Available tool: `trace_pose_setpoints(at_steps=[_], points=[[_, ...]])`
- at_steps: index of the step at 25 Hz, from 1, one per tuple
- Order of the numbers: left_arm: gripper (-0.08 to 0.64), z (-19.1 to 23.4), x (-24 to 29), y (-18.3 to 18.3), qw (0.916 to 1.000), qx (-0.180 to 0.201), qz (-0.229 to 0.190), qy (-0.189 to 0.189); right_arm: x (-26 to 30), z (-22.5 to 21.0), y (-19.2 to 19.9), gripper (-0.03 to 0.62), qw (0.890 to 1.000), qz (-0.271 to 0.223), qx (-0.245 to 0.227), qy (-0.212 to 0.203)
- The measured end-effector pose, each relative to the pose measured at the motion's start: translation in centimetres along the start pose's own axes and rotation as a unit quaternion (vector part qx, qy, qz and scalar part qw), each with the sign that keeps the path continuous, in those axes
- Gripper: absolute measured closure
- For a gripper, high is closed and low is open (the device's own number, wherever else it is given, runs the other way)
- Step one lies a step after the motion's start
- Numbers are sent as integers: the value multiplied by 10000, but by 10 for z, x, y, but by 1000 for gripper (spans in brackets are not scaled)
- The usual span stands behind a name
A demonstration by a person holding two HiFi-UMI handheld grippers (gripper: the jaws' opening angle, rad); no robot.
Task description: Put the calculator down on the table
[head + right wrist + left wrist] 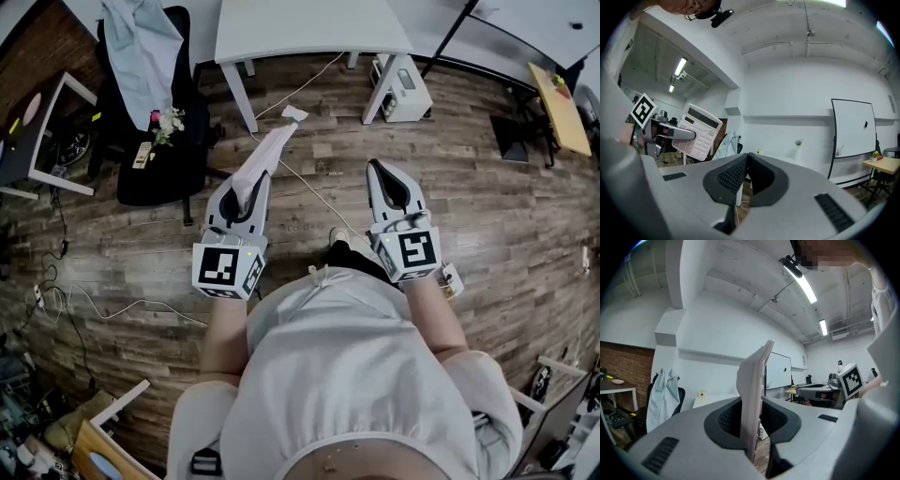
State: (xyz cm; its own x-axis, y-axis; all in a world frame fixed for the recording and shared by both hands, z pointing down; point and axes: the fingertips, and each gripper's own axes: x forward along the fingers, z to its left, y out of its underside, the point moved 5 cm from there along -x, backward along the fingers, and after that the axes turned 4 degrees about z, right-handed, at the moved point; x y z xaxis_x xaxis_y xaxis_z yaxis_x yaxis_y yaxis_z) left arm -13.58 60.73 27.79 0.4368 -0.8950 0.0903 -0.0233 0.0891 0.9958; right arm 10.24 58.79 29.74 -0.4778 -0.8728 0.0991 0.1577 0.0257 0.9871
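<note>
Left gripper (246, 190): jaws nearly together, clamped on the near end of the calculator (268, 152), which stands on edge between them. Right gripper (377, 174): jaws together, nothing between them; it is level, to the right of the left gripper and apart from it. Each gripper's cube bears square black-and-white markers. In the right gripper view the calculator (699, 131) shows its display and key rows; the key print is too small to read, and no brand shows. The calculator points toward the far white table (309, 33), short of it, over the wooden floor (487, 234). Far left: a black chair (159, 159) draped with a pale garment (141, 52).
</note>
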Motion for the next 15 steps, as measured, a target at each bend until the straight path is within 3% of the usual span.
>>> trace_pose_setpoints(at_steps=[7,15], points=[[471,18,37,10,9997,-108,143,-176,43,-25,16,586,9996,179,106,-168],[471,55,127,6,9984,-34,262,-499,145,-80,16,586,9980,130,-25,-611]])
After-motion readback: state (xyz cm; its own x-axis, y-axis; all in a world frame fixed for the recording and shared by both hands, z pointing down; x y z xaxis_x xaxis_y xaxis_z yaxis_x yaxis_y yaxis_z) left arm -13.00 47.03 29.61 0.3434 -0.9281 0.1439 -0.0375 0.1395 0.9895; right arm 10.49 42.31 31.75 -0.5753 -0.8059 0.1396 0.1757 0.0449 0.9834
